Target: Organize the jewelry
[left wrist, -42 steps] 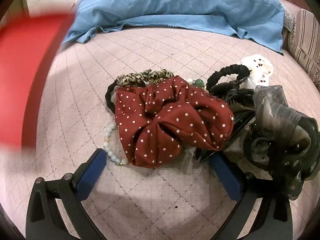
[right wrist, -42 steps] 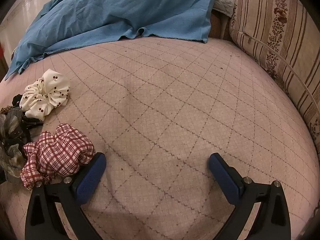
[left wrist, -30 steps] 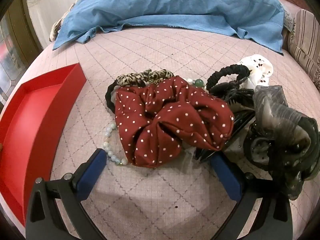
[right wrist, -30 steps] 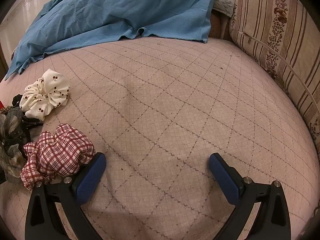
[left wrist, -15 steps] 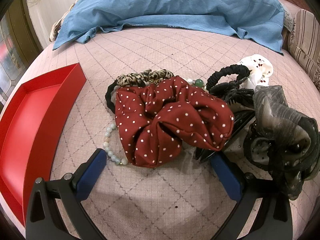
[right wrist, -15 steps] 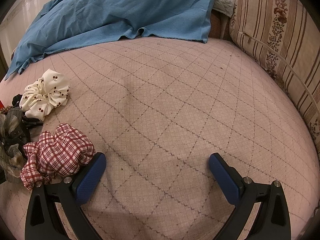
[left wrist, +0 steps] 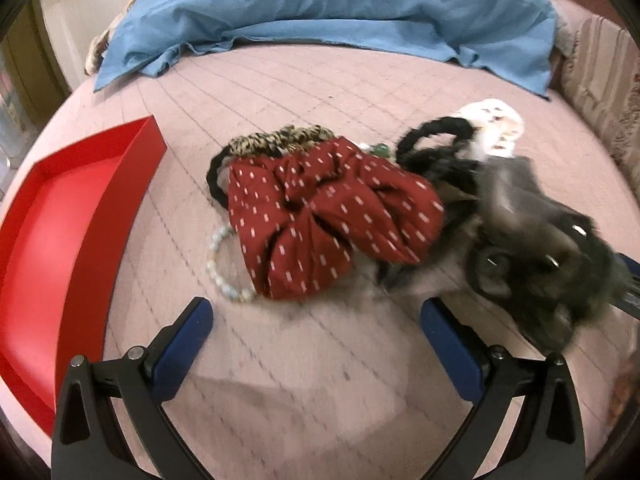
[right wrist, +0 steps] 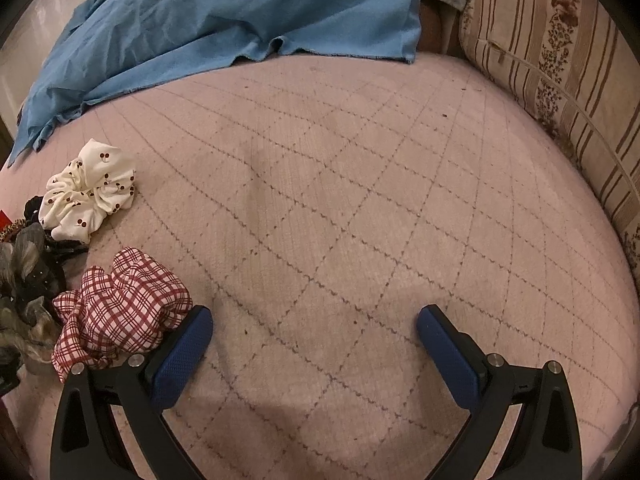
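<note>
While both grippers hover over the pink quilted bed (right wrist: 360,208), neither holds anything. The left gripper (left wrist: 316,320) has its jaws spread wide and empty, just short of the dark red polka-dot scrunchie (left wrist: 320,216), which serves here as the landmark. Touching the scrunchie's left edge and partly tucked under it lies a pale bead bracelet (left wrist: 222,268). Behind the scrunchie, against its far edge, sits a leopard-print hair tie (left wrist: 280,140) joined to a black band. To the scrunchie's right, pressed against it, is a tangle of black hair ties (left wrist: 436,140), and beyond them a sheer grey-black scrunchie (left wrist: 536,248), blurred in the left wrist view. A white cherry-print scrunchie (right wrist: 90,190) lies at the far right of that pile. Well to the left of the red scrunchie, apart from it, stands a red tray (left wrist: 60,240), nothing visible inside. Far behind everything, a rumpled blue cloth (left wrist: 320,4) covers the back of the bed.

The right gripper (right wrist: 314,334) also has its jaws wide apart and empty, over bare quilt. A red-and-white plaid scrunchie (right wrist: 120,312) rests against its left finger. A striped floral cushion (right wrist: 560,52) lines the bed's right side.
</note>
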